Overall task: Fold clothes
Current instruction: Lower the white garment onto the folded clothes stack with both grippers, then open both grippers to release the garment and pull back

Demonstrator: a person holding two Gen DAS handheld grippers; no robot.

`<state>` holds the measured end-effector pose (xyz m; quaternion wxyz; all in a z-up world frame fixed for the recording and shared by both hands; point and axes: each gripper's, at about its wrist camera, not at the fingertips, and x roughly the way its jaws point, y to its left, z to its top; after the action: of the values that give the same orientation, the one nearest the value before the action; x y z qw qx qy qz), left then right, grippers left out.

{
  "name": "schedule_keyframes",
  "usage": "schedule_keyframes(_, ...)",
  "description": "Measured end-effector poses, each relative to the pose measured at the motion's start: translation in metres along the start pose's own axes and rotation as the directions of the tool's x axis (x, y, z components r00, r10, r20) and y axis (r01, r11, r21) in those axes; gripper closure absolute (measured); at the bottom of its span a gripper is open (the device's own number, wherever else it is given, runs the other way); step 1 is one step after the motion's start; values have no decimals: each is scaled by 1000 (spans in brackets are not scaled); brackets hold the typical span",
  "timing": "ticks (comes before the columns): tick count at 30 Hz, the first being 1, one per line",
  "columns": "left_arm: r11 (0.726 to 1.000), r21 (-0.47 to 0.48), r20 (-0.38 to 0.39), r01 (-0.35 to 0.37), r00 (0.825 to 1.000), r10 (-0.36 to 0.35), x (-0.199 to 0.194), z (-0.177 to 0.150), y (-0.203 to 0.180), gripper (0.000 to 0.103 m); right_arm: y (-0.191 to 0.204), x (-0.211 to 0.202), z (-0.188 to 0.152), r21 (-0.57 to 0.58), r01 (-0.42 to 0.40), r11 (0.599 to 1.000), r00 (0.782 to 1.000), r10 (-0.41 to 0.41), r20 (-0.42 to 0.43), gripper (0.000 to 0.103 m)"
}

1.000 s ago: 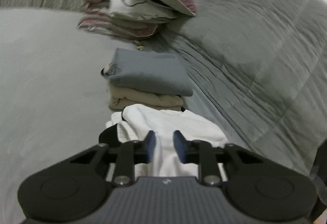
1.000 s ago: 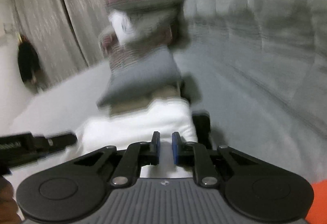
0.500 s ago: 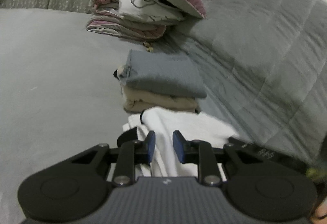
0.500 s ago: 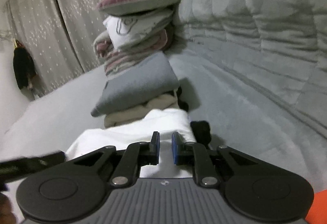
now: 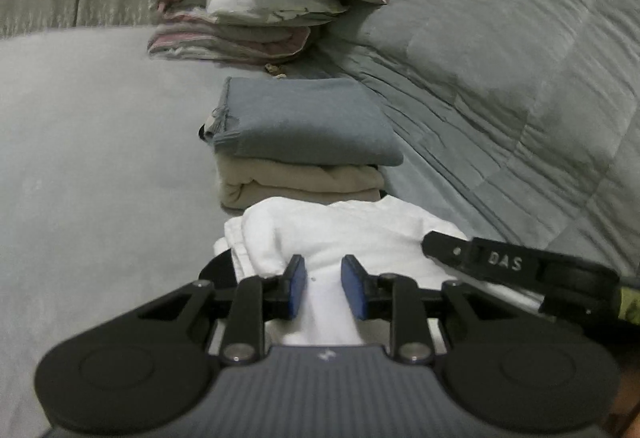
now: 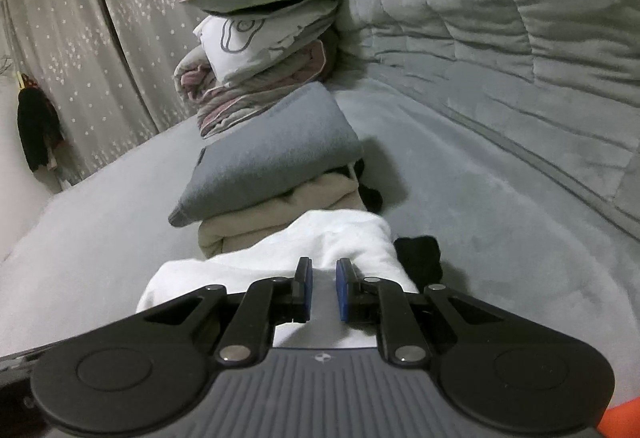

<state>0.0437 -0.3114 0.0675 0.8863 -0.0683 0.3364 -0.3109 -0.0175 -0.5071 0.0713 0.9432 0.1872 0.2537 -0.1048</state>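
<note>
White garment (image 5: 352, 234): lower centre, before grey-on-beige folded stack (image 5: 304, 126) on bed (image 5: 100, 142).
My left gripper (image 5: 322, 292): jaws clamped on white cloth.
My right gripper (image 6: 323, 288): same.

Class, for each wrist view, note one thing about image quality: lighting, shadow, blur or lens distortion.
Left wrist view: dim, flat light; the white garment is overexposed and slightly soft, and the bed bows from fisheye distortion. Right wrist view: sharper; the folded stack, topped by a grey garment, casts a soft shadow to its right, and the curtain curves near the edge.
</note>
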Motion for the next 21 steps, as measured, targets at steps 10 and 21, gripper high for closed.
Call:
schedule_keyframes(10, 1000, -6, -3, 3, 1000, -3, 2, -7, 8, 79, 6, 5, -3, -38, 25, 999, 998, -27, -48, 80)
schedule_keyframes(21, 1000, -29, -5, -8, 1000, 8, -55, -7, 26, 58, 10, -58, -6, -46, 96, 994, 990, -91, 105, 36)
